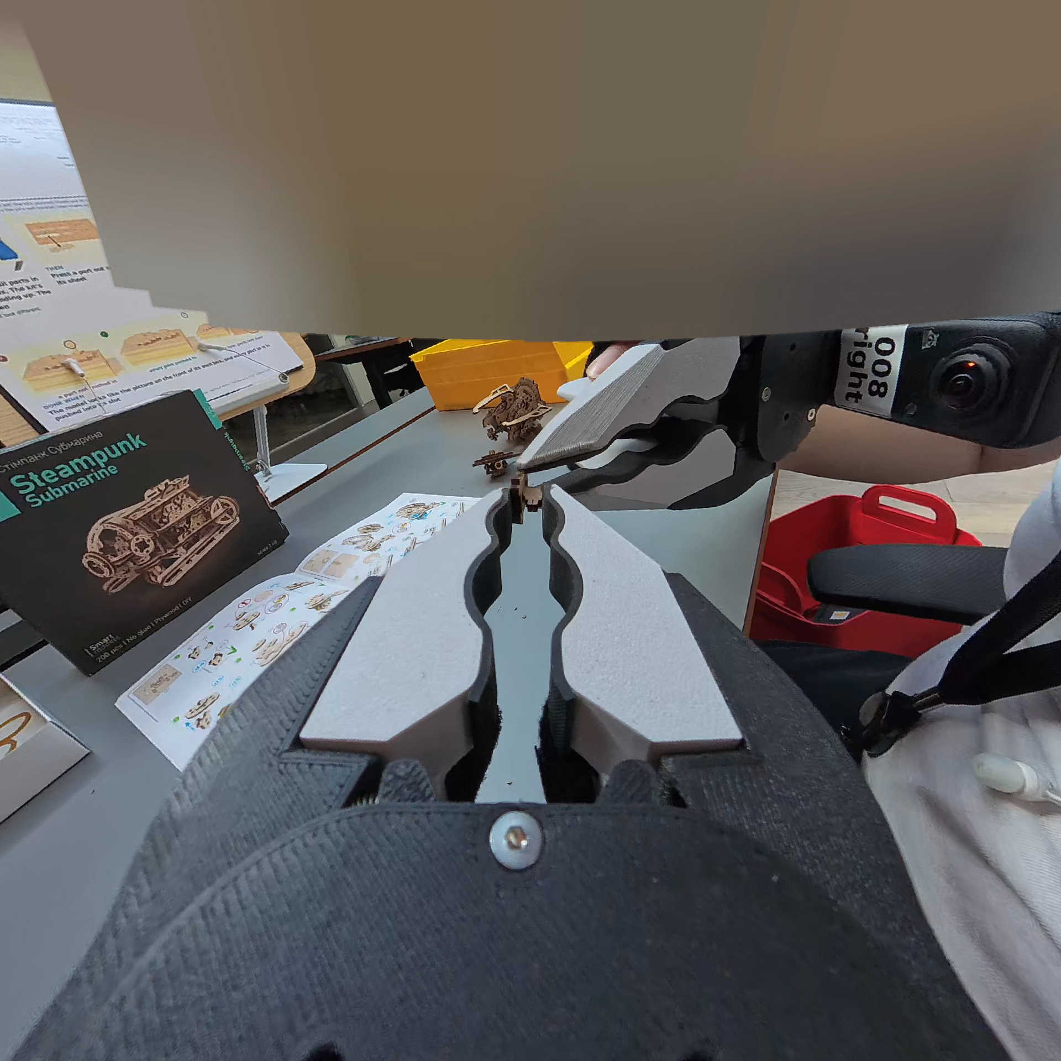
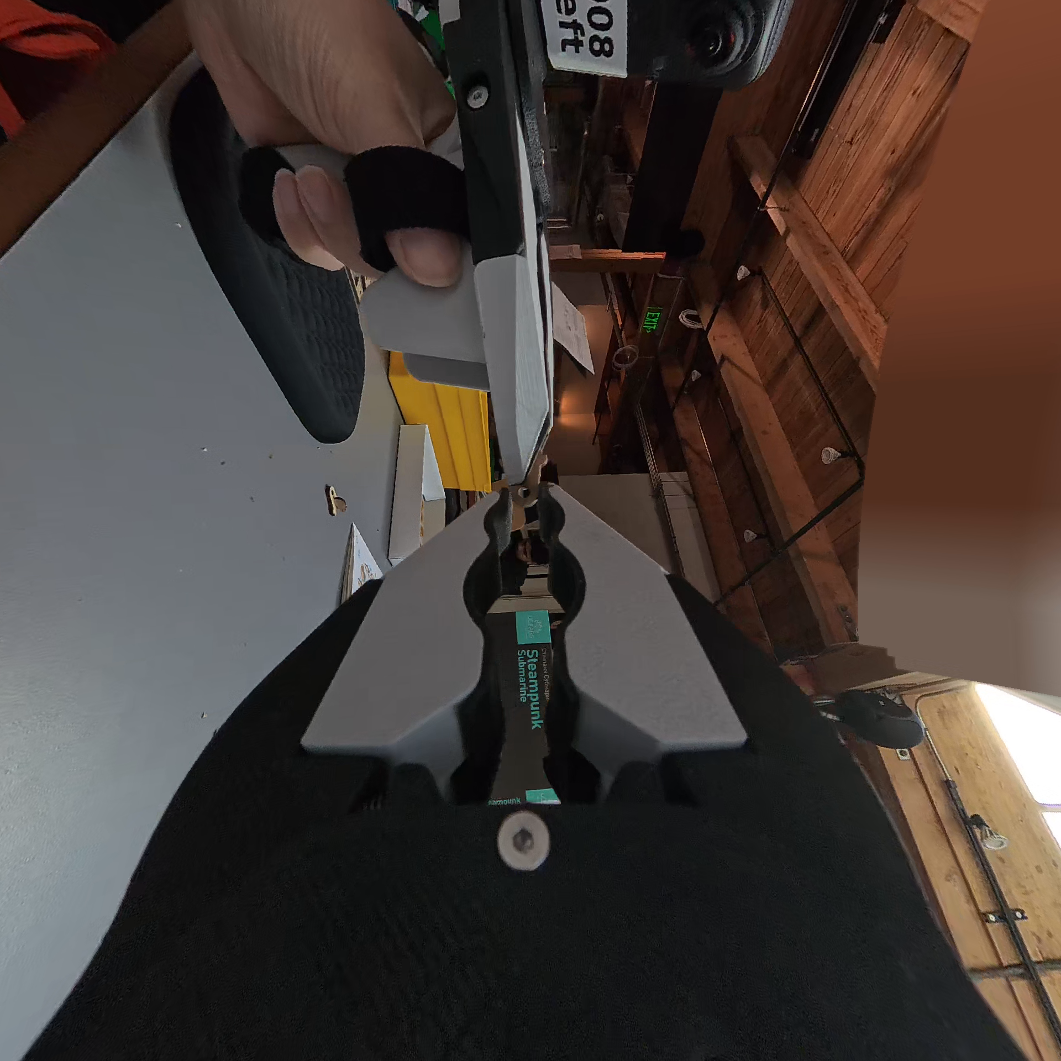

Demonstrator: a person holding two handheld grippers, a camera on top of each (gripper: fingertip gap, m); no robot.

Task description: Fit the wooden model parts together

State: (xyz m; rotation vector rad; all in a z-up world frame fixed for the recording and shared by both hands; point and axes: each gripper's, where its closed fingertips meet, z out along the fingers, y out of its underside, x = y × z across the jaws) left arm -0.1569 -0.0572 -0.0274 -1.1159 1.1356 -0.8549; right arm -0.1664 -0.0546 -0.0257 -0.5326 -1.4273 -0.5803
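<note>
Mid-assembly, by the look of it — nowhere near a finished model. Left gripper (image 1: 525,498) held up over the bench (image 1: 367,453), fingers (image 1: 436,580) nipped together at the tips on a small wooden sub-assembly (image 1: 527,494), the rest of the gap behind it open. Right gripper (image 1: 531,468) reaching in from the side, tips meeting the same little cluster from above. From the right wrist view: right gripper (image 2: 525,499) pinched on a pale wooden part (image 2: 525,496), the left gripper (image 2: 531,468) coming down onto it from the top. Both closed on wood, then — touching at the join, though impossible to tell whether the tab sits fully in its slot; too small and partly hidden.

Already done, judging from the bench: a larger built section of model (image 1: 514,407) parked near the yellow bin (image 1: 488,367), and a smaller built piece (image 1: 492,462) just in front of it. Still to come, probably plenty: instruction sheet (image 1: 275,614) spread open beside the kit box (image 1: 126,528), one loose wooden piece (image 2: 335,500) lying alone on the bench. Present step likely a press-fit of one small part.
</note>
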